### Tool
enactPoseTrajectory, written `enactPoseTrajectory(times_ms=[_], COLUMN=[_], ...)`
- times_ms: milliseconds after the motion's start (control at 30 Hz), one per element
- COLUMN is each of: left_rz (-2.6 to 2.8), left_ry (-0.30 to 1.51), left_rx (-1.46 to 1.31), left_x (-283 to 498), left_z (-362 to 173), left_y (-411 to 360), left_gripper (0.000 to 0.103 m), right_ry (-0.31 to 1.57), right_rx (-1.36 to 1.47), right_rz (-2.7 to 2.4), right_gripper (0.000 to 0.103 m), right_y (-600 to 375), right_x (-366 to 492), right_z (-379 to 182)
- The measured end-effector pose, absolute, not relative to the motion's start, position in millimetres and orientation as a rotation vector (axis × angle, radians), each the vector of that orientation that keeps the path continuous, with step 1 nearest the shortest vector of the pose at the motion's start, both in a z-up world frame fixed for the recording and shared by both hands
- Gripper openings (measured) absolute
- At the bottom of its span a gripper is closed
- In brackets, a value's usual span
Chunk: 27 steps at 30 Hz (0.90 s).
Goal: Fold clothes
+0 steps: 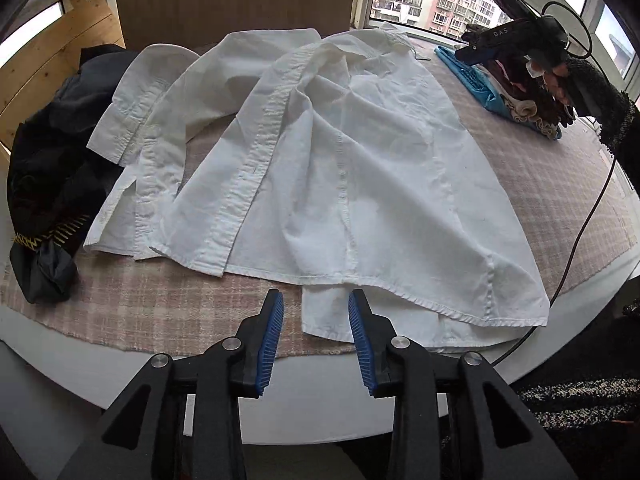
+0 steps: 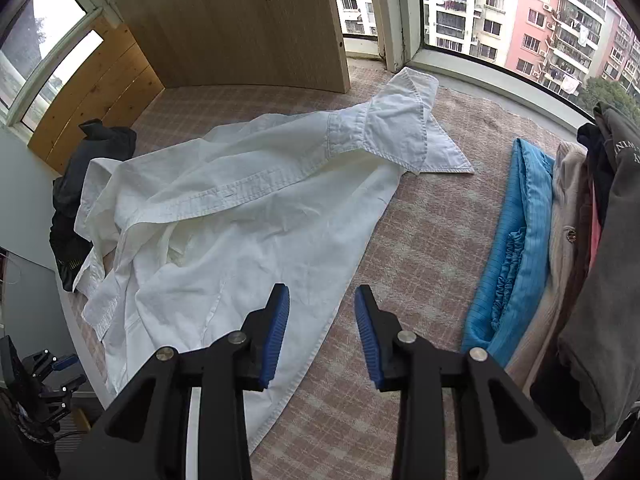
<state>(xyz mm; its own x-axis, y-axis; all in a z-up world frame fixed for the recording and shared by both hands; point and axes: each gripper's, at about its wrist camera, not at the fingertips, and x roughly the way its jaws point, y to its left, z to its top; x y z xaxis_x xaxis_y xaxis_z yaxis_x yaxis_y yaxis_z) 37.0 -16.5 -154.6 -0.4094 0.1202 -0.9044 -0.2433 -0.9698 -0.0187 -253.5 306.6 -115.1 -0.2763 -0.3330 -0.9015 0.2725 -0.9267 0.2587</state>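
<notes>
A white button shirt (image 1: 332, 168) lies spread and rumpled on the pink plaid cloth (image 1: 160, 312) that covers the table, hem toward the front edge. My left gripper (image 1: 316, 304) hovers open just in front of the hem, its blue pads apart with nothing between them. In the right wrist view the same white shirt (image 2: 240, 216) stretches away with its collar (image 2: 404, 132) at the far end. My right gripper (image 2: 322, 300) is open above the shirt's right edge, holding nothing. The right gripper (image 1: 492, 46) also shows in the left wrist view at the far right, held by a hand.
A dark garment (image 1: 48, 168) is heaped at the left of the table. A stack of folded clothes with a blue piece (image 2: 516, 248) stands at the right, with grey and brown garments (image 2: 608, 280) beside it. A black cable (image 1: 576, 248) hangs over the table's right edge. Windows lie behind.
</notes>
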Motion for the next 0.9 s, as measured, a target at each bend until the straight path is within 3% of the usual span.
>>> enactPoseTrajectory(times_ms=[167,633,733,800,833,900], left_rz=[2.473,2.187,2.177,2.176,2.169,2.151], left_ry=[0.319,0.5,0.411,0.407,0.396,0.352], left_rx=[-1.593,-1.604,-1.621,-1.608,-1.609,-1.621], left_x=[-4,-26,-33,-34,-33,-34], left_z=[-169,-214,-216,-216,-215,-214], left_y=[-45,-37,-47,-51,-52,-57], left_gripper=[0.04,0.042,0.036,0.02,0.007,0.007], right_ry=[-0.267,-0.157,-0.183,-0.207,-0.234,-0.295], right_rx=[1.666,1.837,1.836,1.835,1.831,1.821], right_rz=[-2.15,-2.073,-2.064,-2.061,-2.064,-2.073], right_gripper=[0.037,0.037,0.037,0.037,0.037,0.037], right_y=[290,228,230,233,236,245], right_x=[-298,-320,-323,-326,-328,-331], right_z=[-131,-178,-179,-180,-179,-177])
